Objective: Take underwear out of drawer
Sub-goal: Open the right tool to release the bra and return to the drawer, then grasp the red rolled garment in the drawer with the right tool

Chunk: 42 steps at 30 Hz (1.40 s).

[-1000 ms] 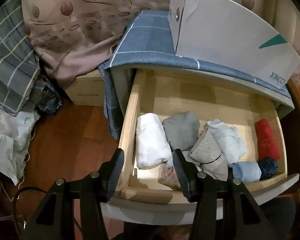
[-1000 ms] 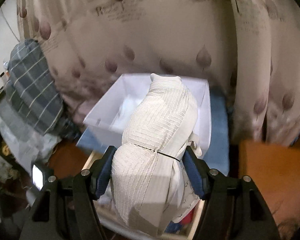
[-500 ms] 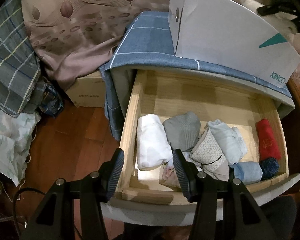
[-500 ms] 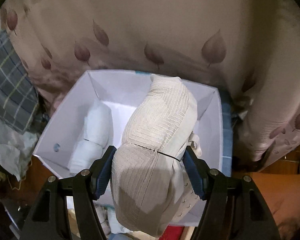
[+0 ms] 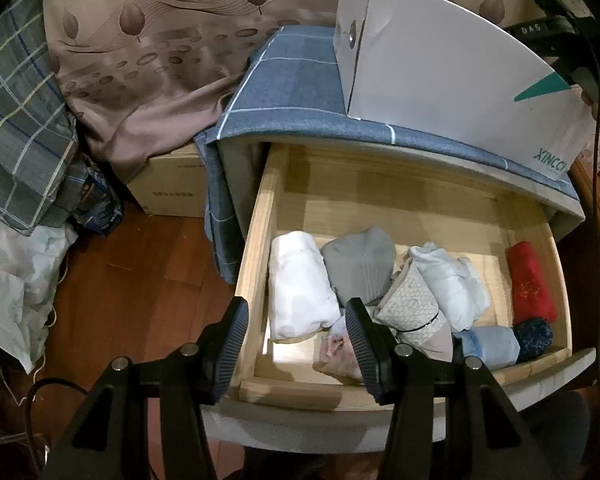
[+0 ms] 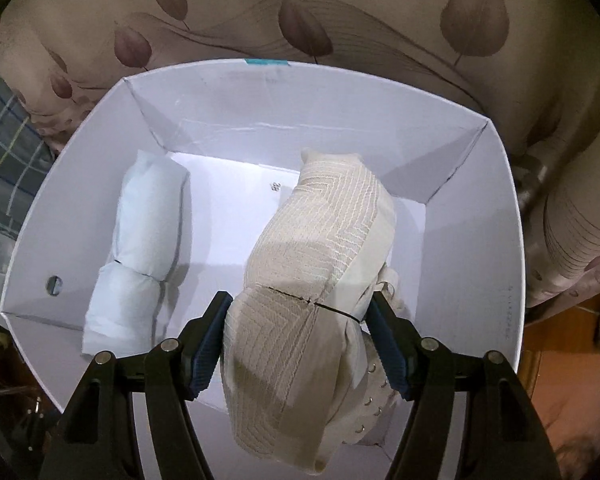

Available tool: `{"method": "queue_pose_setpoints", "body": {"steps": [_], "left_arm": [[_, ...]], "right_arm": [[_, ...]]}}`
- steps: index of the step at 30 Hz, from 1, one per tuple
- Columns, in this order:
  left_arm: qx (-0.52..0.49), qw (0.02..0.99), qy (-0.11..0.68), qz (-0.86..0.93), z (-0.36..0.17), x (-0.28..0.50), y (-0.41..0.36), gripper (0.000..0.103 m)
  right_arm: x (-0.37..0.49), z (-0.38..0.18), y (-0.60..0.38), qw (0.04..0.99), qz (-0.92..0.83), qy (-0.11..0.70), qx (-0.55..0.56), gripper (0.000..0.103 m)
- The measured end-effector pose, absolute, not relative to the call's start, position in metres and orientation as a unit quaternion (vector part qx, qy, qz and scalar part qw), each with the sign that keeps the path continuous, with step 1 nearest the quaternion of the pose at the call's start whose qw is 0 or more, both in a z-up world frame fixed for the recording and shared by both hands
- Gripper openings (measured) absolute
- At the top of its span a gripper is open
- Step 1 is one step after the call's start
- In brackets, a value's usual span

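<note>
Right wrist view, right claw (image 6: 300, 340) gripping one cream roll (image 6: 312, 280), one white roll (image 6: 140, 248) in box (image 6: 480, 240), left claw (image 5: 296, 344) parted, empty.

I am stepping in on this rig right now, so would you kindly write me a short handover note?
Right tool: shut on the cream textured bundle, held over the white box that sits on top of the cabinet.
Left tool: open and empty, poised over the front left corner of the open drawer.
Done: one pale blue roll already lies in the box.
Left: release the cream bundle into the box, then fetch the rest from the drawer: white roll, grey roll, red roll and several more.
</note>
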<state>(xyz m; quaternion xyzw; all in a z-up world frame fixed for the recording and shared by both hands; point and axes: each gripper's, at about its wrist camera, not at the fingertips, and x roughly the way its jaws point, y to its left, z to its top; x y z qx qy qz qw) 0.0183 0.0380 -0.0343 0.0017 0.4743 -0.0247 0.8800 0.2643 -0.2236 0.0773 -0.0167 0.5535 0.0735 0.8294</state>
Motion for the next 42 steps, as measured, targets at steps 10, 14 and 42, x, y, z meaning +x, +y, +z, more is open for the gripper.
{"method": "queue_pose_setpoints", "body": {"steps": [10,14,42], "left_arm": [[0.002,0.878,0.479,-0.022,-0.036,0.020,0.036,0.052],[0.005,0.877,0.480,-0.023,-0.037,0.020,0.035,0.052],[0.001,0.865,0.501,-0.020,-0.042,0.022,0.038,0.052]], "right_arm": [[0.261,0.090,-0.225,0.834,0.064,0.548,-0.019,0.066],[0.240,0.118,-0.227,0.847,0.078,0.526,-0.011,0.066],[0.083,-0.012,-0.268,0.755,0.052,0.654,0.013,0.050]]}}
